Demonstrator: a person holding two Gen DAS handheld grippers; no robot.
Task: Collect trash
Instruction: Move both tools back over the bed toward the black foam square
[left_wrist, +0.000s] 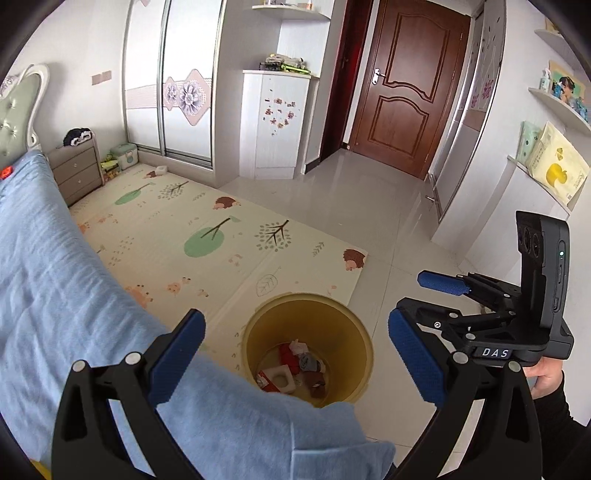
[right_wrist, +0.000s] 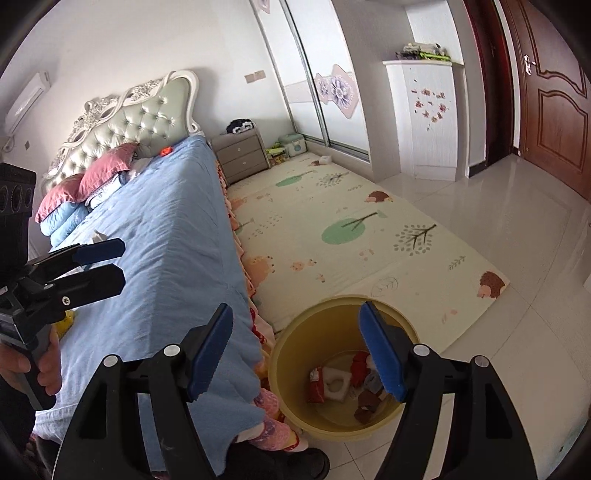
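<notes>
The yellow bin stands on the floor tiles at the corner of the play mat, just beside the bed. Trash — red wrappers, white packaging, dark scraps — lies at its bottom. Left gripper: jaws wide, holding nothing. Right gripper: jaws wide and empty, above the bin rim.

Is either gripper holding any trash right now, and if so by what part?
Nothing is held. The left gripper and right gripper are both open and empty above the yellow bin.
</notes>
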